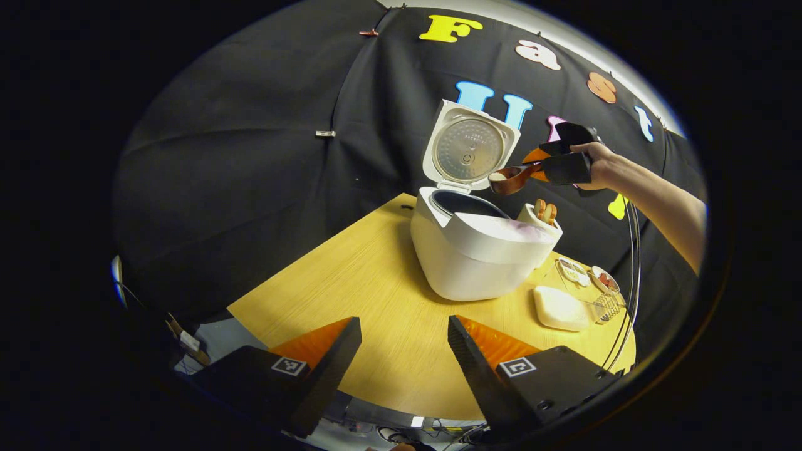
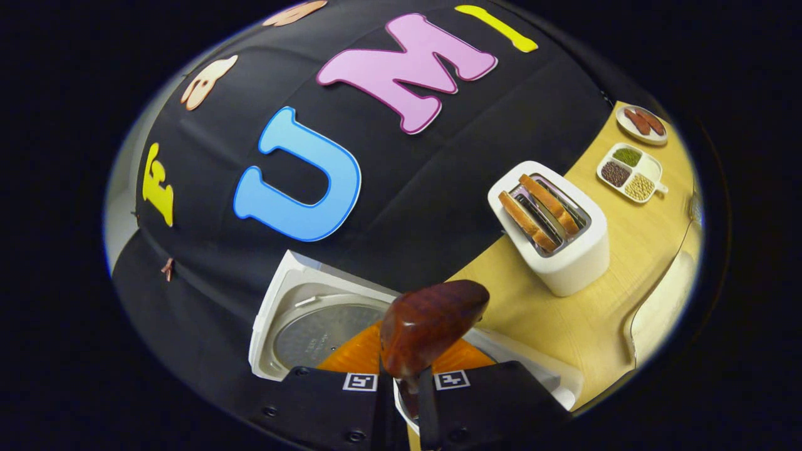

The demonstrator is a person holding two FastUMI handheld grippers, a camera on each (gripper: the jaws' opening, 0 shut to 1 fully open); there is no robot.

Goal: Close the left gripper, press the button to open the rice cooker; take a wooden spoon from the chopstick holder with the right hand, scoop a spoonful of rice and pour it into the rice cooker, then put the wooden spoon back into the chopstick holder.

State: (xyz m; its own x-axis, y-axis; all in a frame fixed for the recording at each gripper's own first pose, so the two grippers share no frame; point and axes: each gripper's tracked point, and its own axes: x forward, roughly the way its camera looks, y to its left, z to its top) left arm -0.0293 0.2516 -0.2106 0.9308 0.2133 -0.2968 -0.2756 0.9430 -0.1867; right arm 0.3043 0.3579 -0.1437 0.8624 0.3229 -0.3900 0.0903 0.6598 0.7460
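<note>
The white rice cooker [image 1: 476,250] stands open on the wooden table, its lid [image 1: 468,150] raised upright. My left gripper [image 1: 401,354] is open near the table's front edge, well short of the cooker, with nothing between its fingers. Held by a hand, my right gripper [image 1: 564,163] hovers above the cooker's right rear and is shut on the handle of the wooden spoon [image 1: 510,178], whose bowl carries white rice. In the right gripper view the spoon's [image 2: 432,326] dark rounded back rises from the gripper [image 2: 410,382], over the cooker lid [image 2: 326,326].
A white toaster [image 2: 551,225] with toast slices stands behind the cooker. A divided dish of beans [image 2: 630,170] and a small plate [image 2: 642,122] lie beyond it. A white oval dish [image 1: 561,307] and a wire rack [image 1: 606,305] sit right of the cooker. Cables hang at the right.
</note>
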